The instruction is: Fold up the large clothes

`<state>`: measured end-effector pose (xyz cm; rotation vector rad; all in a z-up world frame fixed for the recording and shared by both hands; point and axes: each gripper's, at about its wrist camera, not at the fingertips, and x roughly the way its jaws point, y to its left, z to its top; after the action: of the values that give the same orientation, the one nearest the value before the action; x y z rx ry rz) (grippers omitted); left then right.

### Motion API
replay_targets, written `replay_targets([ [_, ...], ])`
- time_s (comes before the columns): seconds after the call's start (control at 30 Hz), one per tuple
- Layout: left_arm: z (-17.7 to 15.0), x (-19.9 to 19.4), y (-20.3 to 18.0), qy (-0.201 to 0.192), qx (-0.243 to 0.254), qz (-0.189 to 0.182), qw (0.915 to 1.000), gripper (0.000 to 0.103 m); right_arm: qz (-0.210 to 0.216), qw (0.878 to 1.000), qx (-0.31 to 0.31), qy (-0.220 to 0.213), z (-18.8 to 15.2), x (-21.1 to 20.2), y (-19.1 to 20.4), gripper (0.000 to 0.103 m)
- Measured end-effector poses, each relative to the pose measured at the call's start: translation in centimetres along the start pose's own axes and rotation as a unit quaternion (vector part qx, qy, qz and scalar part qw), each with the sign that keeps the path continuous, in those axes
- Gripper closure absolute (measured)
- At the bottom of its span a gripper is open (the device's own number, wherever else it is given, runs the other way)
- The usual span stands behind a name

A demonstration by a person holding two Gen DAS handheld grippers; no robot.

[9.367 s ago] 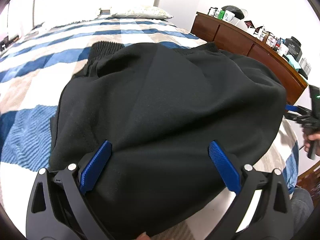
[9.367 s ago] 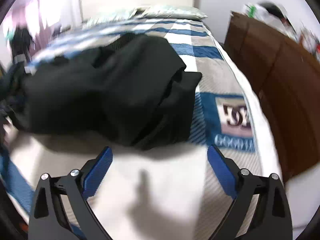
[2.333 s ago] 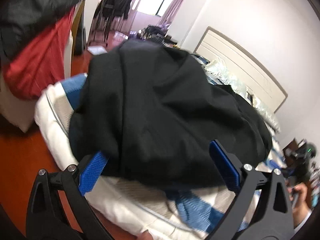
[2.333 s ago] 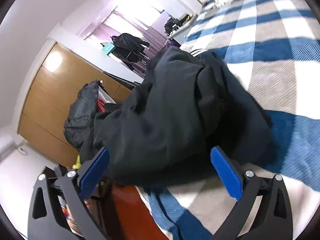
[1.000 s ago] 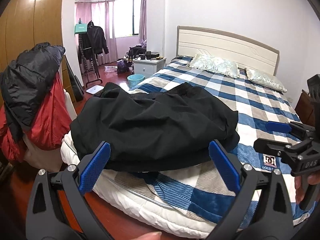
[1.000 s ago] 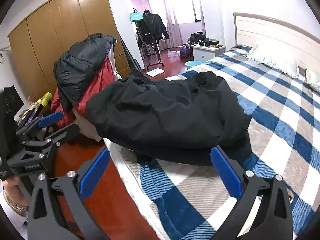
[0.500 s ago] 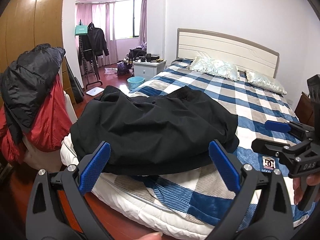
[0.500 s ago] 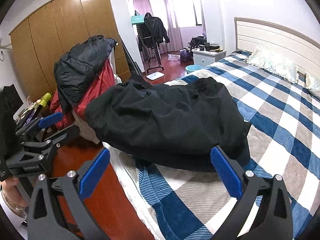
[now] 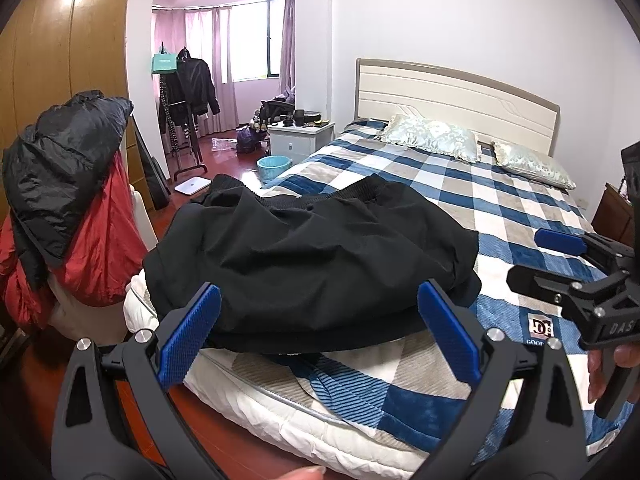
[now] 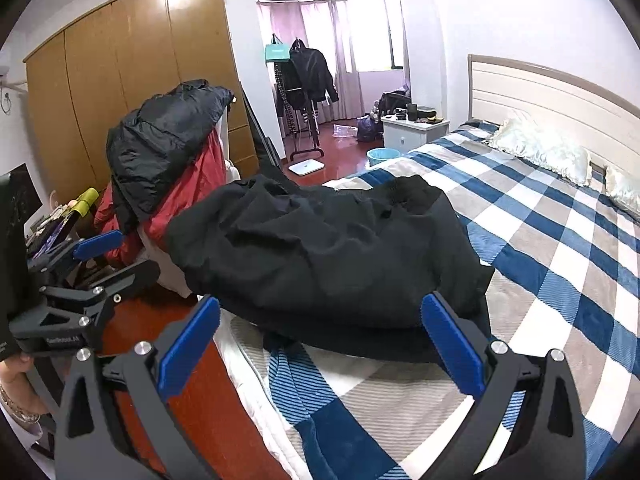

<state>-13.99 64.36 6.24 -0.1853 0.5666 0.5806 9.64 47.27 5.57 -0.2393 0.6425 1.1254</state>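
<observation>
Hovering with jaws spread wide and empty, the left gripper (image 9: 318,332) and right gripper (image 10: 320,344) face a bundled black garment (image 9: 308,264) — its long axis across the checked bed's (image 9: 500,208) foot, ribbed hem toward the pillows (image 9: 432,142).

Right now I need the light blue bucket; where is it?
In the left wrist view, the light blue bucket sits on the floor between the white nightstand and the bed.

The black garment (image 9: 312,256) is soft, matt cloth with a ribbed hem. The bed cover (image 9: 516,216) is a plush, ribbed weave. The left gripper (image 9: 318,334) is matt black plastic, its fingers (image 9: 188,340) faced with rough blue pads. The floor (image 10: 208,400) is glossy red wood, the wardrobe (image 10: 120,80) smooth wood.
</observation>
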Motion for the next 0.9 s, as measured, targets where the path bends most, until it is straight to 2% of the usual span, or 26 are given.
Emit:
replay_targets([
  [0.9, 0.06, -0.59, -0.6, -0.004, 0.01, 0.001, 0.9999, 0.006, -0.007, 1.0, -0.018, -0.012, -0.27, -0.58, 0.38, 0.004],
])
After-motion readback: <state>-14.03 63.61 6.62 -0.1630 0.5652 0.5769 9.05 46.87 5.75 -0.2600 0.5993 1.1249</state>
